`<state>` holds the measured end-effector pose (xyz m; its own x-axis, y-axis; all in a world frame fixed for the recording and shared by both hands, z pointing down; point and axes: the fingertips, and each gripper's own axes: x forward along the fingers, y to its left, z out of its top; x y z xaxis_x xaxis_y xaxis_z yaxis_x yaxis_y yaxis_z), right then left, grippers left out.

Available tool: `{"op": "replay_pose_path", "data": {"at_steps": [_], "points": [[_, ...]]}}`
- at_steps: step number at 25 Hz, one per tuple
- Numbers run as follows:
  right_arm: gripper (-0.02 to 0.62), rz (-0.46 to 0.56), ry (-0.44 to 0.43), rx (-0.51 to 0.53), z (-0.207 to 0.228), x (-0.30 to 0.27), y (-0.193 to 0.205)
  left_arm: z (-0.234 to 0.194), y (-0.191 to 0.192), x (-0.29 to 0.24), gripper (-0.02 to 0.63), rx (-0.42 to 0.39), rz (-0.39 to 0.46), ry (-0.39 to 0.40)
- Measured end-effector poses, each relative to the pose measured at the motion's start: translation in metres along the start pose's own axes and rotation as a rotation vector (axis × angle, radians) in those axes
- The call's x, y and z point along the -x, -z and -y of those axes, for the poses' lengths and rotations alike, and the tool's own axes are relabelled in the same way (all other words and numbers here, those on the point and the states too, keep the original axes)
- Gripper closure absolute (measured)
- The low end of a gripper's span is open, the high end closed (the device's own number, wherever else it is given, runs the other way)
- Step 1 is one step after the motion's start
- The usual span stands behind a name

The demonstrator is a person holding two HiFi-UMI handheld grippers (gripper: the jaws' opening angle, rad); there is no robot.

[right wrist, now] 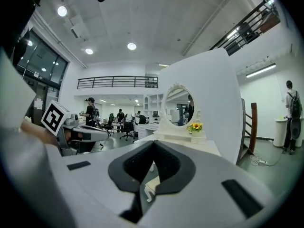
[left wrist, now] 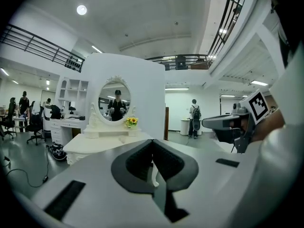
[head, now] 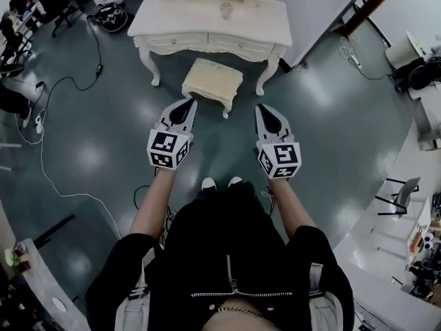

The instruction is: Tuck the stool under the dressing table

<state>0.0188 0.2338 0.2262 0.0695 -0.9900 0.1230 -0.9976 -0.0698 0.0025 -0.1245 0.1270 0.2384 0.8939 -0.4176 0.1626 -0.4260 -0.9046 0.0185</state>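
Standing between the front legs of the table (head: 213, 21), still mostly out from under its top, the stool (head: 212, 83) lies ahead of both grippers, apart from their tips. The left gripper (head: 191, 105) and right gripper (head: 261, 109) point toward it, each with jaws pressed together on nothing.

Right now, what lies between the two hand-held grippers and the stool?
Only bare grey floor, seen in the head view, separates the left hand-held gripper and the right hand-held gripper from the stool.
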Motion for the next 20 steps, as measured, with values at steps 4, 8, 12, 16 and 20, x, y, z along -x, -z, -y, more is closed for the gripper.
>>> {"op": "replay_pose_path", "data": {"at_steps": [4, 8, 12, 16, 20], "points": [[0.588, -0.001, 0.006, -0.004, 0.016, -0.025, 0.0, -0.013, 0.002, -0.026, 0.586, 0.009, -0.008, 0.007], [0.588, 0.0, -0.005, -0.012, 0.037, -0.056, 0.001, -0.026, 0.003, -0.058, 0.586, 0.014, -0.019, 0.002], [0.588, 0.008, -0.03, -0.018, 0.063, -0.1, 0.0, -0.046, -0.001, -0.097, 0.584, 0.012, -0.026, -0.019], [0.588, 0.004, -0.086, -0.013, 0.091, -0.147, -0.005, -0.065, -0.004, -0.14, 0.584, 0.029, -0.039, -0.05], [0.588, 0.007, -0.146, 0.008, 0.128, -0.195, -0.022, -0.084, -0.016, -0.185, 0.584, 0.051, -0.04, -0.1]]}}
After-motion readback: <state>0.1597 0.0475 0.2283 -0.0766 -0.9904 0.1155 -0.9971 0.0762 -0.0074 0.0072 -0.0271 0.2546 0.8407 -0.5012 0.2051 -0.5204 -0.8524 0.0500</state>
